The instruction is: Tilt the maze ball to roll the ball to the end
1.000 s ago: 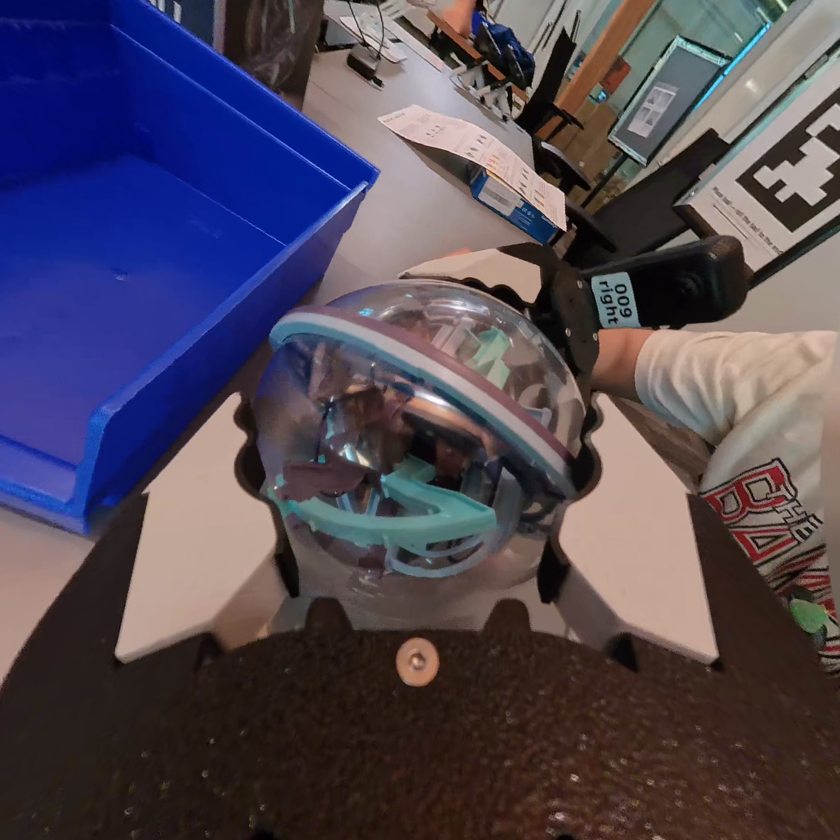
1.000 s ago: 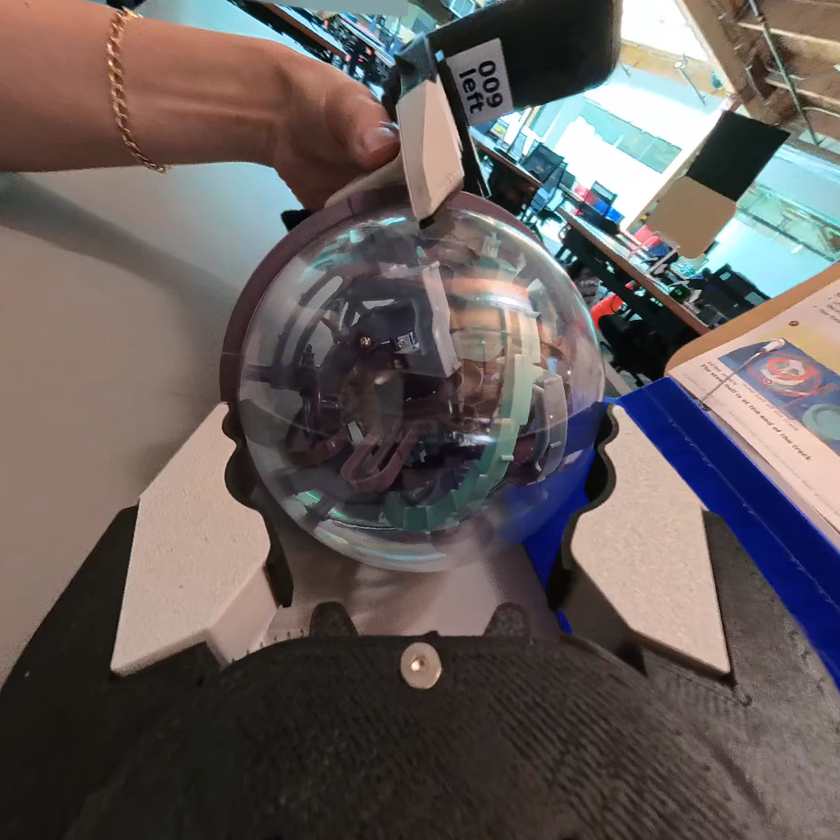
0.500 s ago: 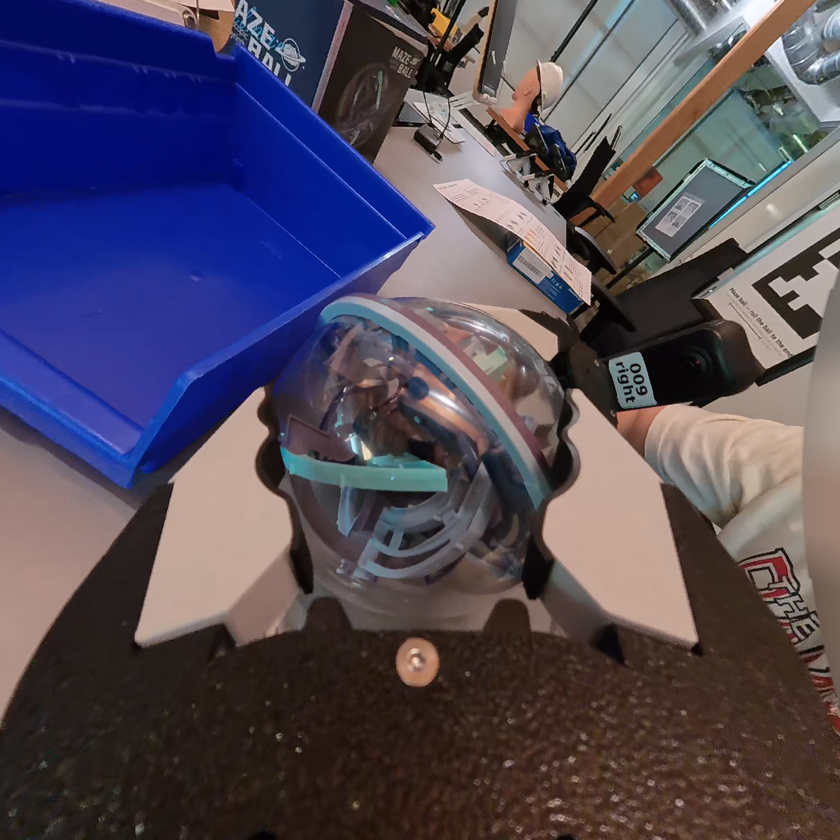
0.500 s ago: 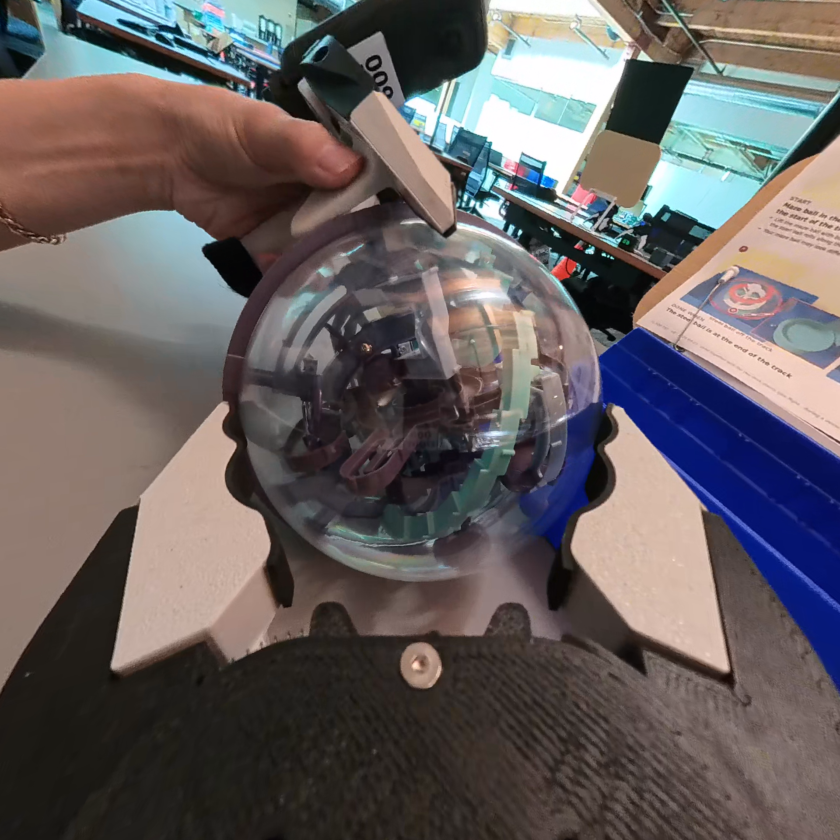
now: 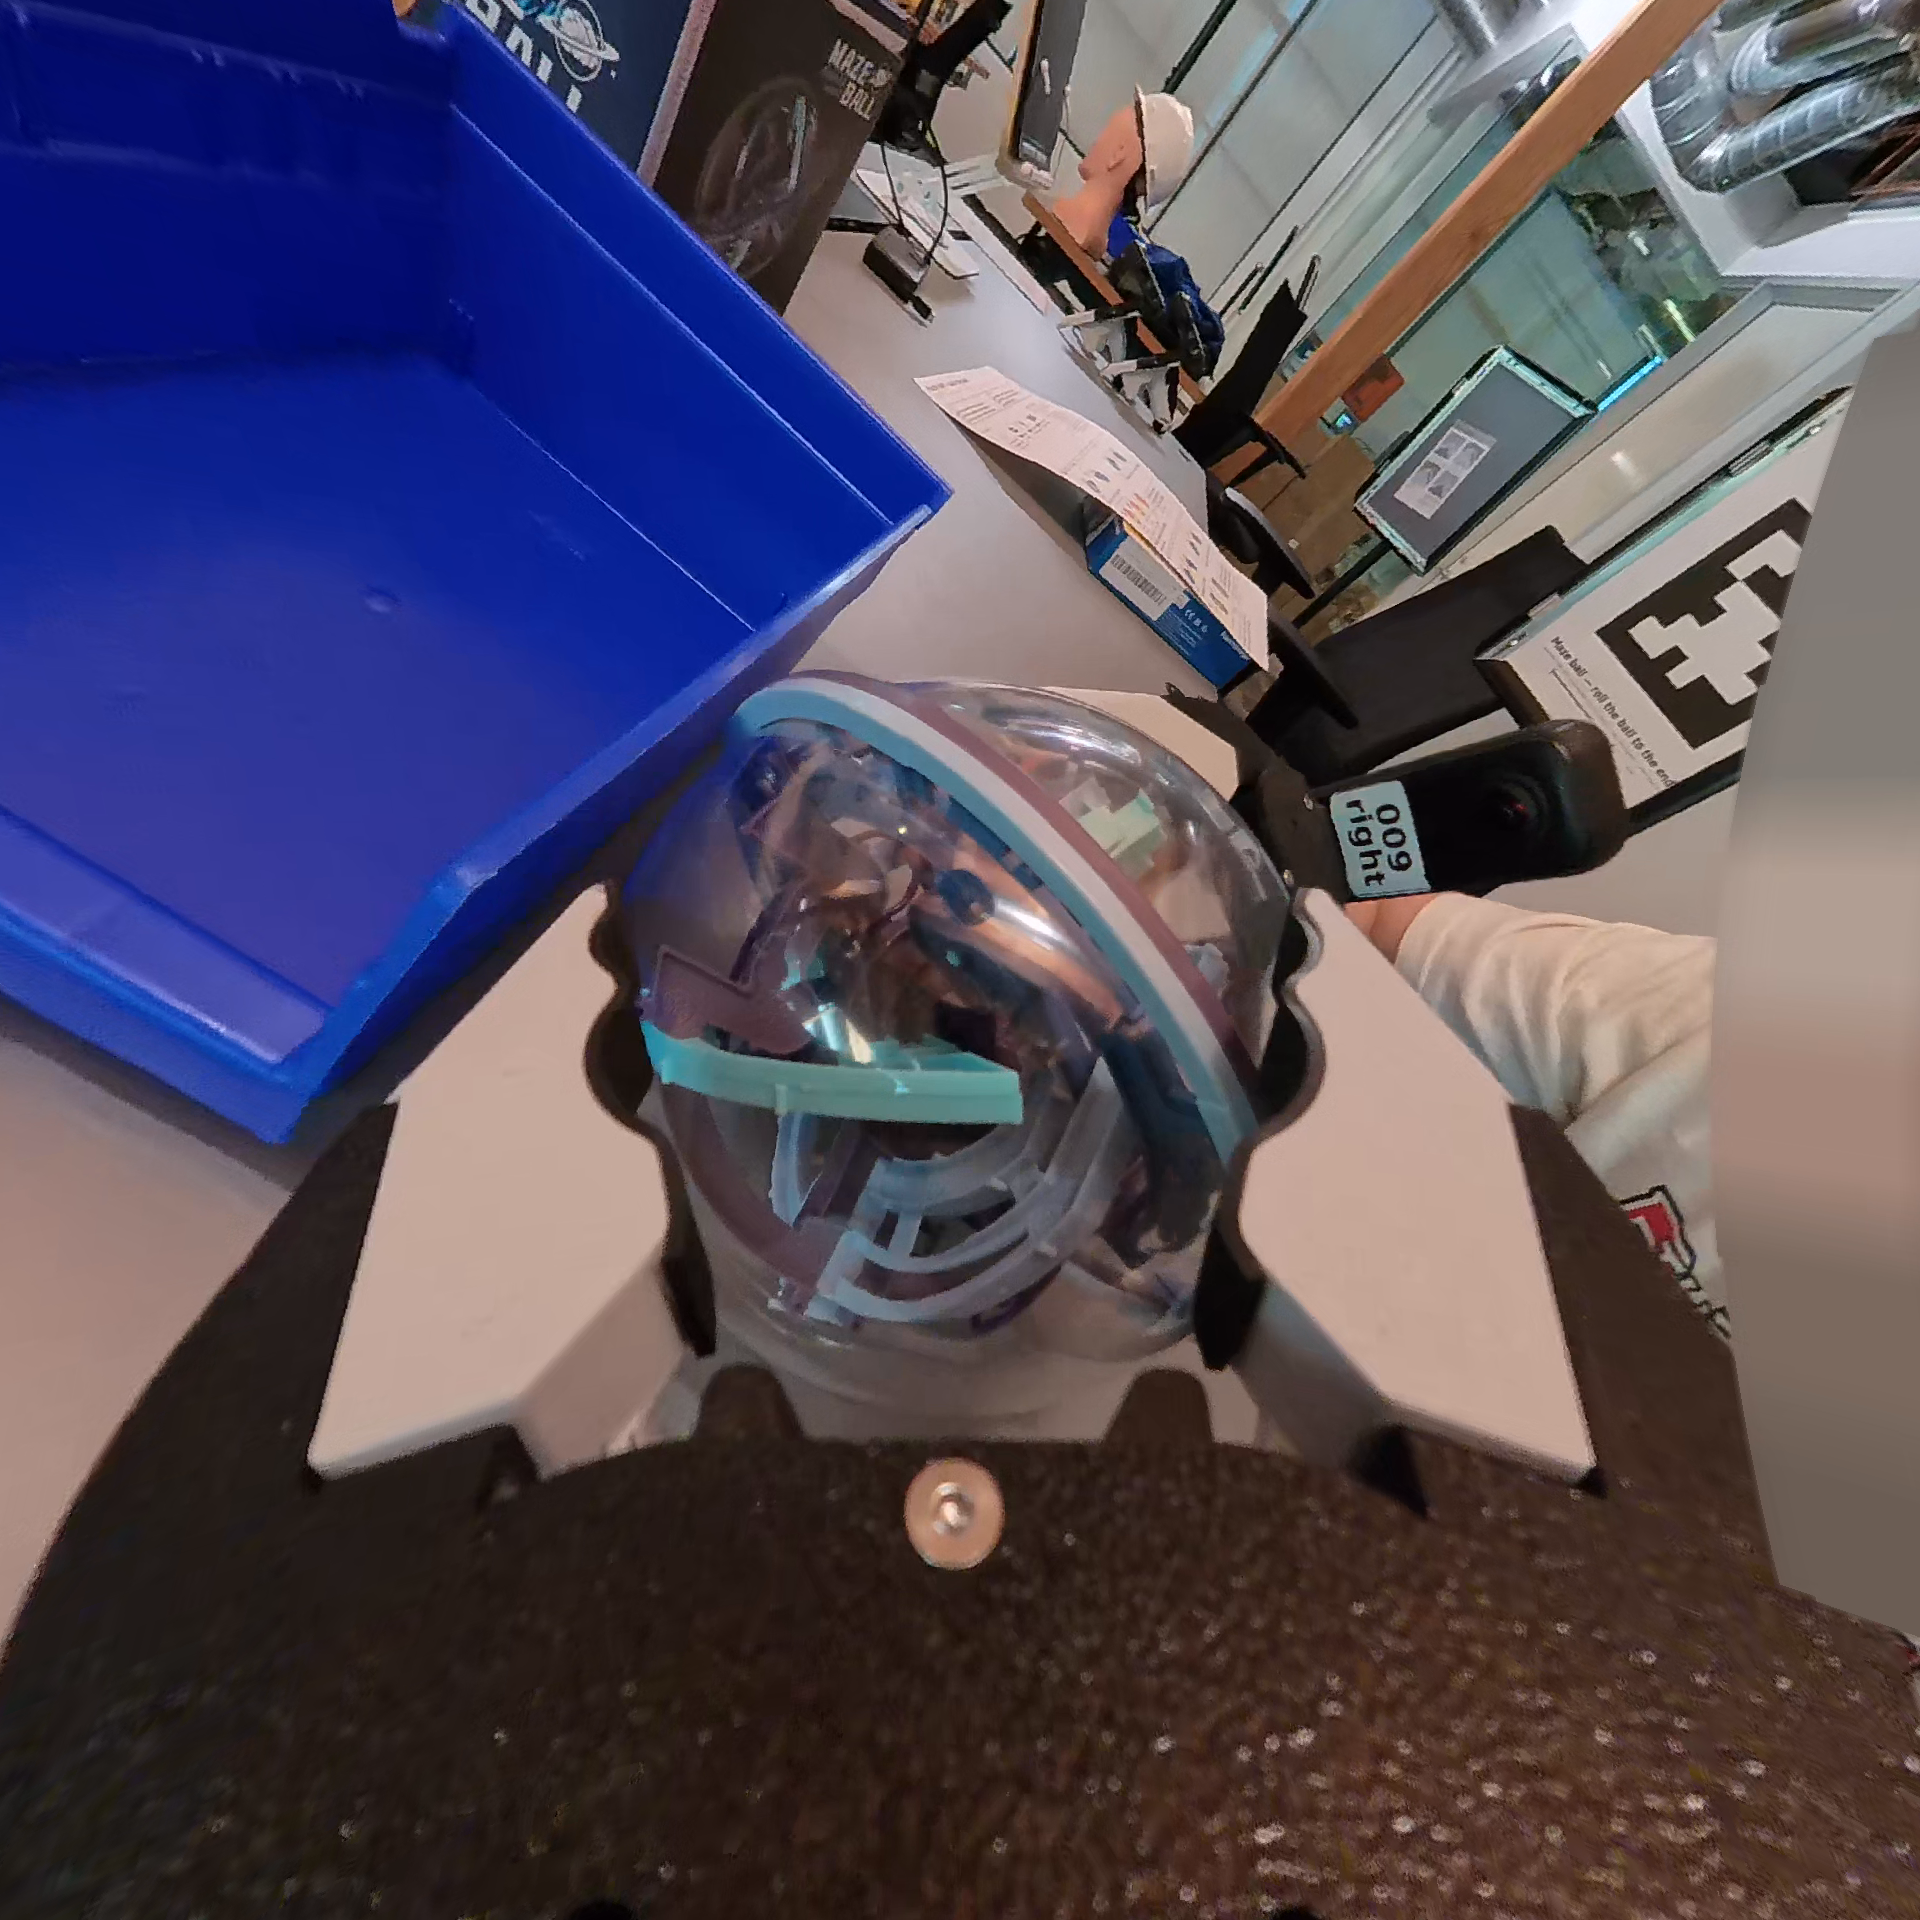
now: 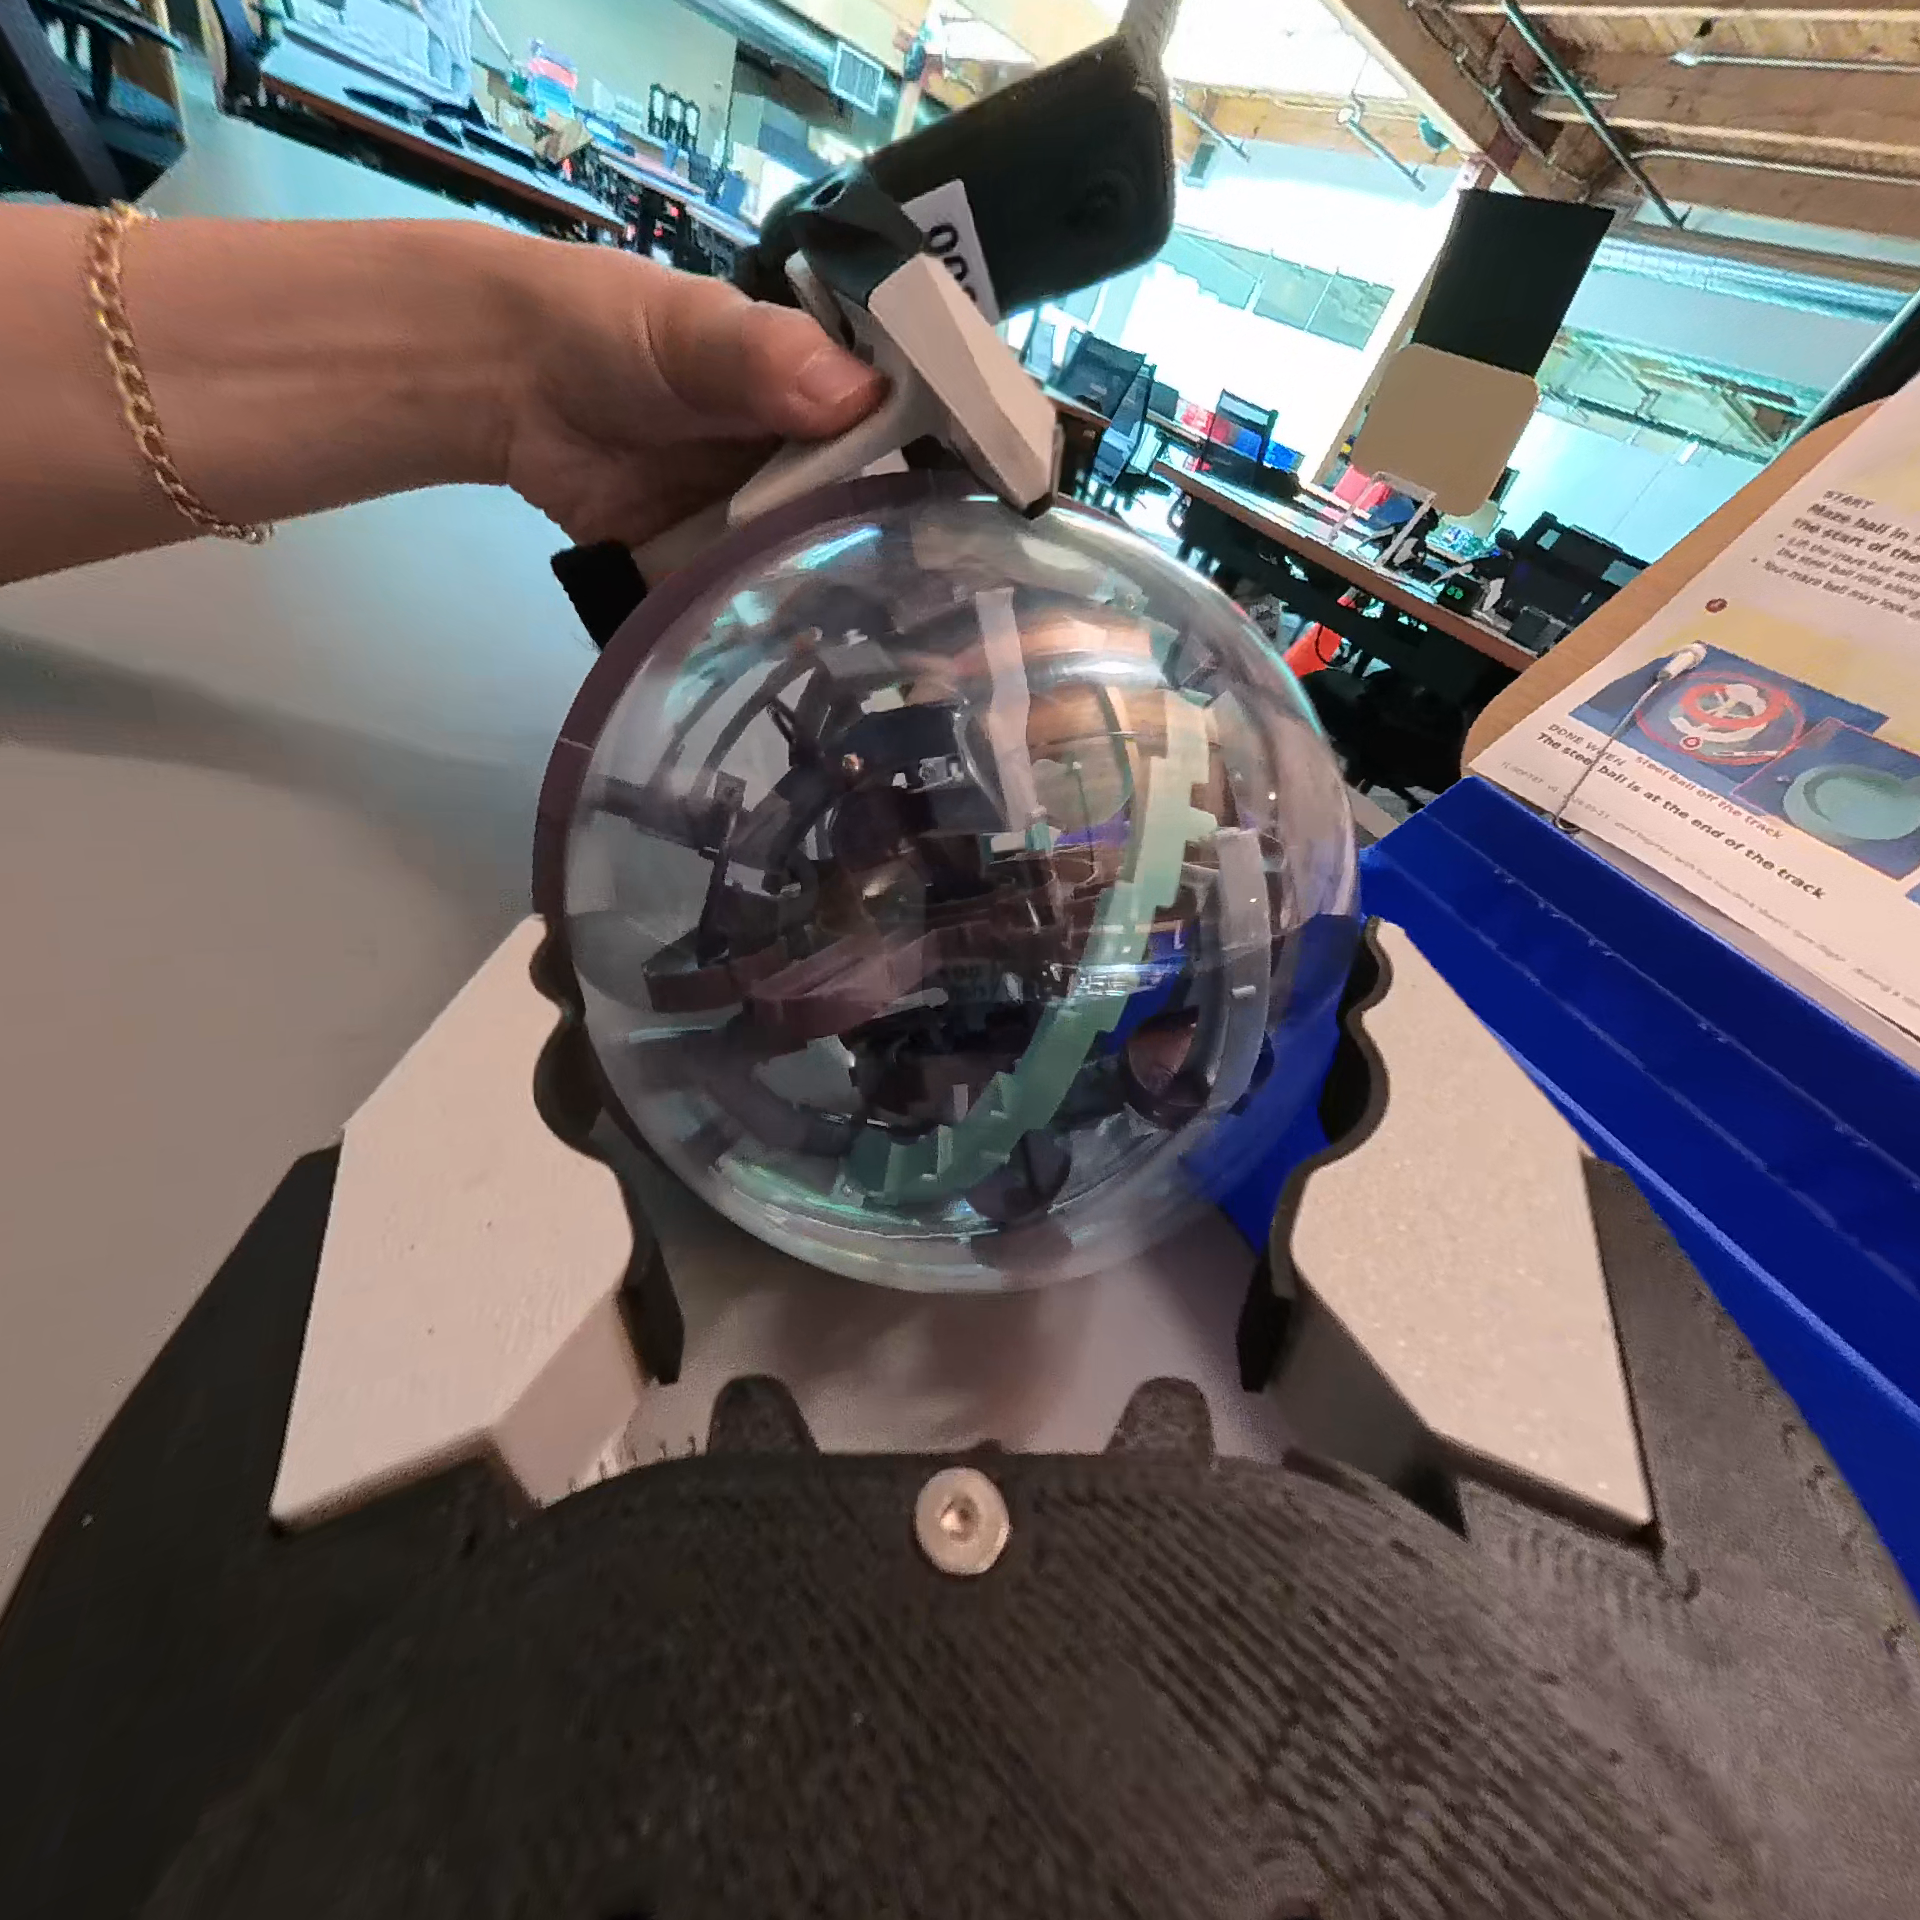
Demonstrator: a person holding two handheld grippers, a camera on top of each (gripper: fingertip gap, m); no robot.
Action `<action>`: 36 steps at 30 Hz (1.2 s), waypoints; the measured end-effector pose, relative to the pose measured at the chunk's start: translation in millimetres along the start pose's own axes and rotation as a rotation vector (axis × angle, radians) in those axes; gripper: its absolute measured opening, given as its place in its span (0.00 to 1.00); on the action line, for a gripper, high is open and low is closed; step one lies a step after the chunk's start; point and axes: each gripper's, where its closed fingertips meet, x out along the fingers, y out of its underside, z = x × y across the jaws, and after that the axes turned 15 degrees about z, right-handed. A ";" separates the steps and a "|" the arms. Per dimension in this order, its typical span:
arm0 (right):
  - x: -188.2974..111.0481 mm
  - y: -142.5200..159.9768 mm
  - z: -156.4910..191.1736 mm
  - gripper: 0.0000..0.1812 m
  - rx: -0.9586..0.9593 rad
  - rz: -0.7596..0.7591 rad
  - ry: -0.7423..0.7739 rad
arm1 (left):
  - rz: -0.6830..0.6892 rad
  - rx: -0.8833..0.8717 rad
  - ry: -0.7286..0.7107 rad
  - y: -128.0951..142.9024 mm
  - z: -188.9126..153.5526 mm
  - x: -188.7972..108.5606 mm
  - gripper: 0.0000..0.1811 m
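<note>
The maze ball [image 5: 935, 1018] is a clear sphere with teal, purple and grey tracks inside and a teal and purple band around its middle. It is held in the air between both grippers. My left gripper [image 5: 951, 935] is shut on it, one finger on each side. My right gripper [image 6: 951, 956] is shut on it from the opposite side, and the ball [image 6: 945, 883] fills its jaws. The right gripper's body [image 5: 1455, 821] shows behind the ball, and the left gripper's fingers [image 6: 966, 416] rest on the ball's top. I cannot make out the small steel ball inside.
A blue bin [image 5: 364, 571] stands on the grey table just left of the ball and shows in the right wrist view [image 6: 1662, 1039] too. An instruction sheet [image 6: 1766, 727] leans behind it. A dark product box [image 5: 769, 135], a leaflet on a box [image 5: 1091, 468] and a marker board [image 5: 1704, 623] stand farther back.
Both grippers have turned the ball while keeping hold. In the left view the teal track piece rose from low to the ball's middle. In the right view the left gripper swung up and rightward.
</note>
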 end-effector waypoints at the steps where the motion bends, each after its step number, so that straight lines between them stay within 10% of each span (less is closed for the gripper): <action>1: 0.5 0.3 0.1 0.78 -0.004 0.001 0.004 | 0.000 -0.006 0.009 -0.1 0.4 0.1 0.65; 36: 5.9 -1.4 1.4 0.87 -0.104 -0.101 -0.041 | 0.049 -0.062 0.096 -3.2 0.2 8.3 0.63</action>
